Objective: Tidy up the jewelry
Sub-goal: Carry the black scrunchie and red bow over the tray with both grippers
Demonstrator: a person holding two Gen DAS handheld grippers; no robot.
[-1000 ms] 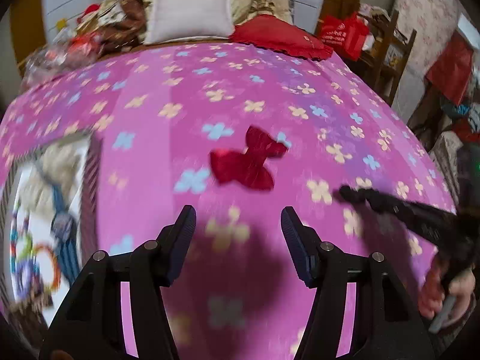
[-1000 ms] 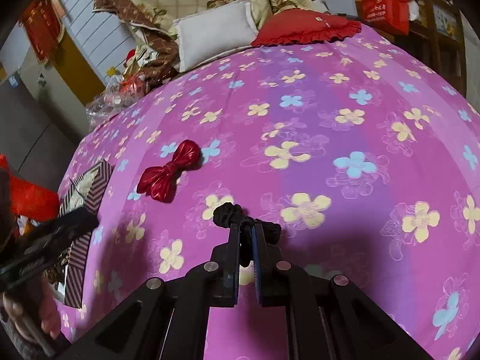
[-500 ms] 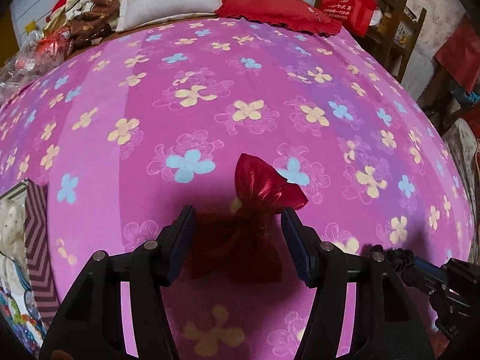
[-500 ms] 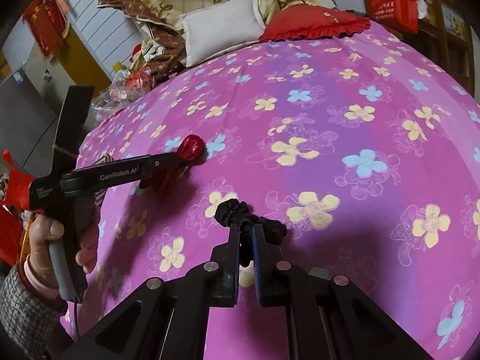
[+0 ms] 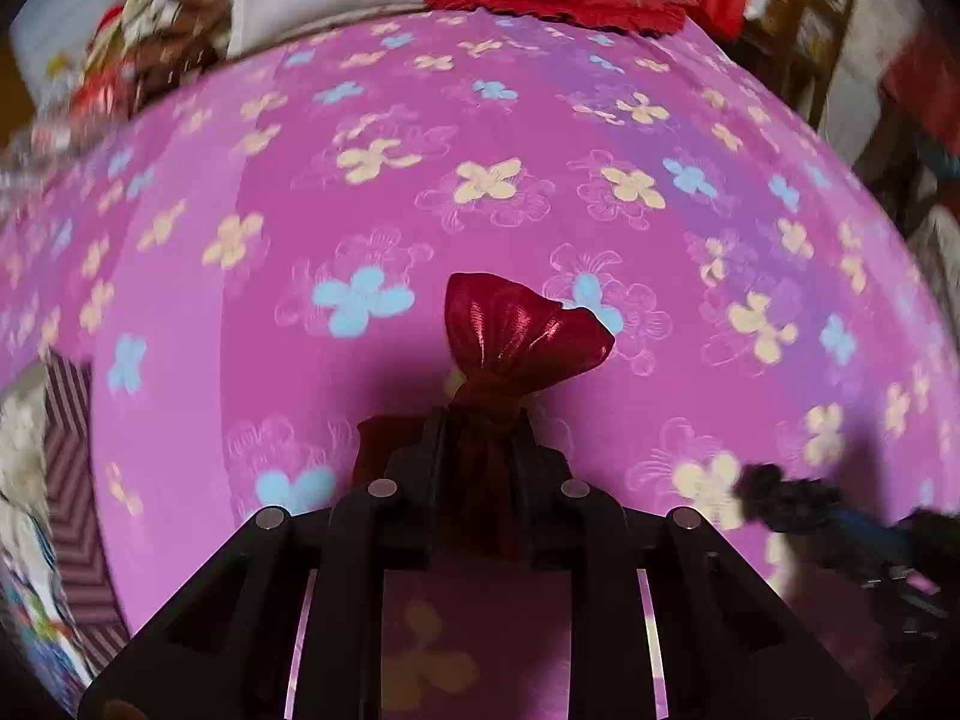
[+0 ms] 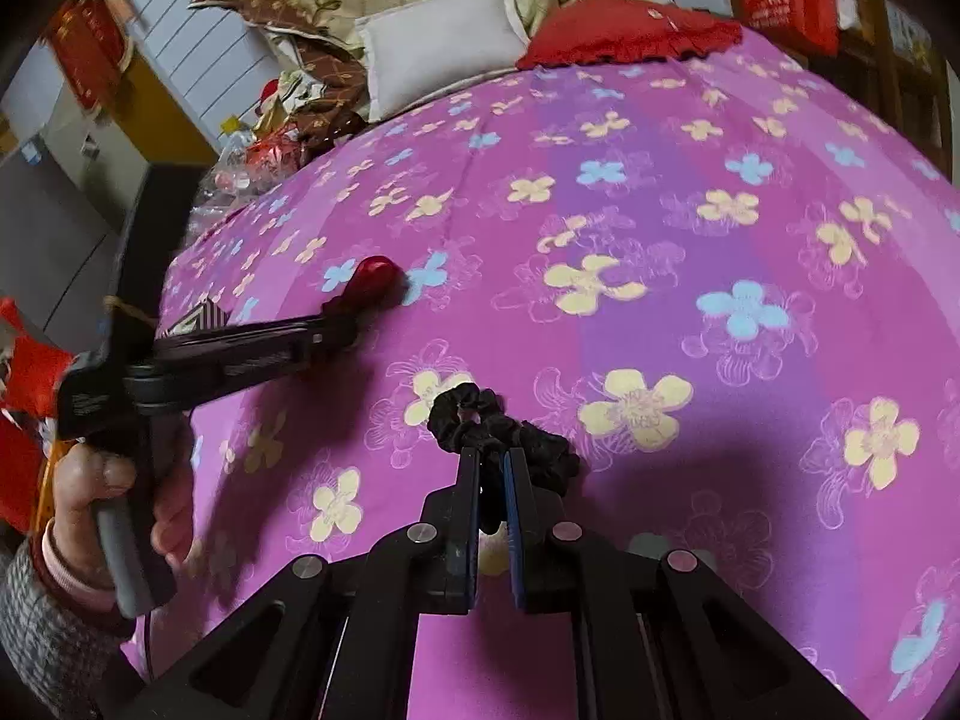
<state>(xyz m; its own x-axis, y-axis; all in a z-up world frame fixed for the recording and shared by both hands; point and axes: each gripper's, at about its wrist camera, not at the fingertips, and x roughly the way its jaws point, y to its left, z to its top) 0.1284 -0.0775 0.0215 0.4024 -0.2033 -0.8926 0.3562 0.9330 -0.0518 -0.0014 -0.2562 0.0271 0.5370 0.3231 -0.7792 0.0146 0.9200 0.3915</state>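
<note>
Left tool (image 5: 480,420) had just closed on the red bow's (image 5: 516,330) knot, ready for boxing; right tool (image 6: 492,462) gripped the black scrunchie (image 6: 480,414).

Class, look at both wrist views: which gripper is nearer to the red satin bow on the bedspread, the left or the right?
Left. The left gripper has just closed its jaws on the red bow at its knot. The right gripper sits apart, shut on a black scrunchie.
</note>
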